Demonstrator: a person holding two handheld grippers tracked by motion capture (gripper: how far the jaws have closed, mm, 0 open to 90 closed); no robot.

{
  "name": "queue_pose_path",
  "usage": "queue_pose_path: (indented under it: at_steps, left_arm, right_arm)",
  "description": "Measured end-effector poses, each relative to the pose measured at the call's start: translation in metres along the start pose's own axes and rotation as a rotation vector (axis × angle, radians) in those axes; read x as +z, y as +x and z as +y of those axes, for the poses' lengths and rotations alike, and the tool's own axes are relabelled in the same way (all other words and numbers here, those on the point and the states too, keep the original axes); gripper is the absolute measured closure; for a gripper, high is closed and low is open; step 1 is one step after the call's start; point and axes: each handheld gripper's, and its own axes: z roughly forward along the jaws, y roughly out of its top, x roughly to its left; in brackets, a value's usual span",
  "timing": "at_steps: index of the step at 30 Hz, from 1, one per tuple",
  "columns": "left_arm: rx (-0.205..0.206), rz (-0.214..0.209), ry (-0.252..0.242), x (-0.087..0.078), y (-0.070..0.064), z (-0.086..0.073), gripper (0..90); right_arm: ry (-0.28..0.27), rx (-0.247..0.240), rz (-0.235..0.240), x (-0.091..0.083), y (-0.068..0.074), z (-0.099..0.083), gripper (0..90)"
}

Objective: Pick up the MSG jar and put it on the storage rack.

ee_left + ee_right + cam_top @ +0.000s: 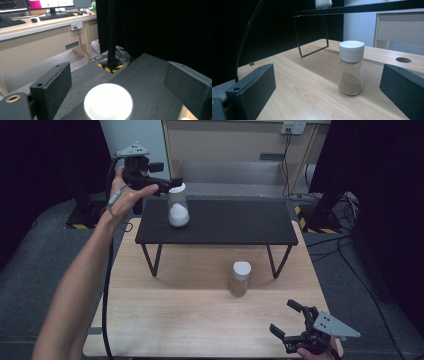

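Shaker with white powder (178,207) stands upright on the black shelf (235,222), at its left end, and the left gripper (172,184) sits right at its white cap, jaws spread to either side and not clamped. From the left gripper view you get that cap (108,102) from above, round, smooth and matte, between 2 blocky black jaws with clear gaps, the shelf's dark grained board running behind it. The high view adds what that one hides: clear glass body, powder heaped in the bottom. Down on the pale wooden table (165,320) stands the 2nd shaker (240,278), and the right gripper view shows it best: ribbed white cap (351,50), waisted glass, tan powder (350,83) low inside, thin black wire legs of the shelf behind. The right gripper (288,320) waits near the table's front right corner, jaws wide apart, well short of that shaker. The left arm (80,275) reaches long and straight, hand (125,195) wrapped around the handle.
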Motion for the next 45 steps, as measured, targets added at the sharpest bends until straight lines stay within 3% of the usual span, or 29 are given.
queue_pose_path:
  at_steps: [7,13,16,19,24,26,29,34,37,39,45]
  left_arm:
    - [0.006,-0.030,-0.049,-0.018,-0.010,0.000,6.5]
    - [0.004,-0.070,-0.065,-0.027,-0.018,-0.014,6.6]
    - [-0.019,-0.064,-0.078,-0.031,-0.028,-0.026,6.8]
    - [0.016,-0.053,-0.059,-0.035,-0.037,-0.031,7.4]
    - [0.039,-0.091,-0.064,-0.042,-0.045,-0.043,7.3]
    - [0.068,-0.089,-0.053,-0.044,-0.049,-0.048,7.6]
    - [0.053,-0.114,-0.073,-0.048,-0.052,-0.061,7.6]
    - [0.070,-0.106,-0.071,-0.053,-0.067,-0.081,7.6]
    - [0.060,-0.119,-0.079,-0.056,-0.072,-0.097,7.7]
    - [0.078,-0.111,-0.074,-0.058,-0.076,-0.107,8.3]
    - [0.059,-0.106,-0.071,-0.062,-0.085,-0.143,8.4]
  right_arm:
    - [0.002,-0.003,0.008,0.001,-0.001,0.000,0.8]
    - [0.005,-0.007,0.019,0.002,-0.001,0.001,0.8]
    - [0.006,-0.008,0.026,0.002,-0.002,0.001,0.8]
    - [0.009,-0.006,0.031,0.003,-0.003,0.001,0.8]
    - [0.010,-0.005,0.034,0.003,-0.003,0.001,0.8]
    - [0.011,-0.005,0.034,0.003,-0.003,0.001,0.8]
    - [0.011,-0.008,0.037,0.003,-0.003,0.001,0.8]
    - [0.011,-0.008,0.037,0.003,-0.003,0.001,0.8]
    - [0.014,-0.007,0.038,0.003,-0.003,0.002,0.8]
    - [0.015,-0.010,0.041,0.004,-0.004,0.002,0.8]
    - [0.016,-0.012,0.042,0.004,-0.003,0.002,0.8]
